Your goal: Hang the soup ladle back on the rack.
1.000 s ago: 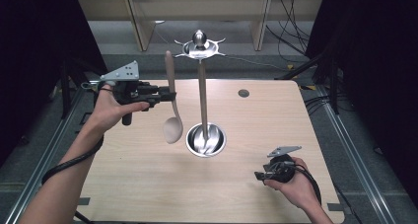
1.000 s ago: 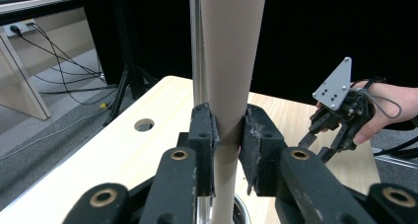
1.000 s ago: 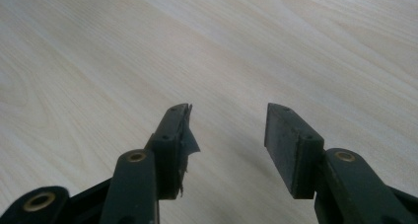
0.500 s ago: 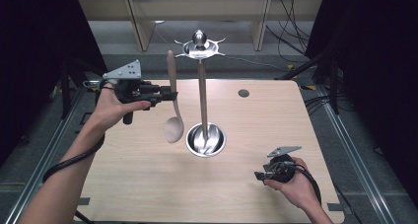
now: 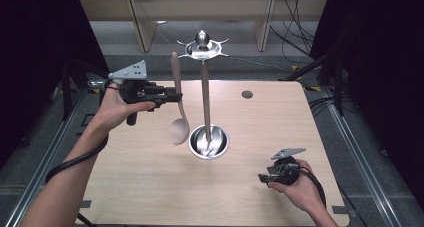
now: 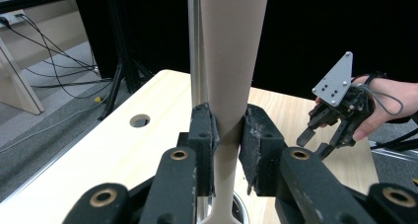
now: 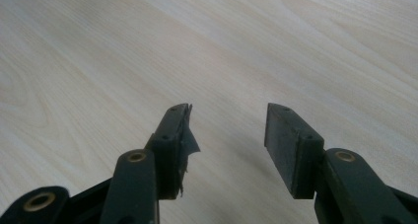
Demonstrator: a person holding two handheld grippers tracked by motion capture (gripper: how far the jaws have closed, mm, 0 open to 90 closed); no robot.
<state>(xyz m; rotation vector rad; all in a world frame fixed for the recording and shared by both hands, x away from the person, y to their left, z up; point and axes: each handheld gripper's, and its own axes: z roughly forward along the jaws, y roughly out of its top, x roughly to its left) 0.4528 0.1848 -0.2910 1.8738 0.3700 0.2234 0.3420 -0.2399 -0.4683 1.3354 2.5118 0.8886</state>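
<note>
My left gripper (image 5: pixel 175 95) is shut on the handle of a beige wooden spoon (image 5: pixel 178 112), which hangs upright with its bowl down, above the table and just left of a metal utensil stand (image 5: pixel 205 92). The left gripper view shows the spoon handle (image 6: pixel 230 61) pinched between the black pads (image 6: pixel 204 145), with the stand's pole (image 6: pixel 195 46) behind it. The stand has a round shiny base (image 5: pixel 210 142) and a hooked top disc (image 5: pixel 202 47). My right gripper (image 5: pixel 264 177) rests low at the table's near right, open with nothing between its jaws (image 7: pixel 227 135).
The light wooden table (image 5: pixel 130 187) has a round cable hole (image 5: pixel 246 94) at the far right. Dark floor, cables and wooden shelf legs (image 5: pixel 140 22) lie beyond the far edge. Metal rails run along both table sides.
</note>
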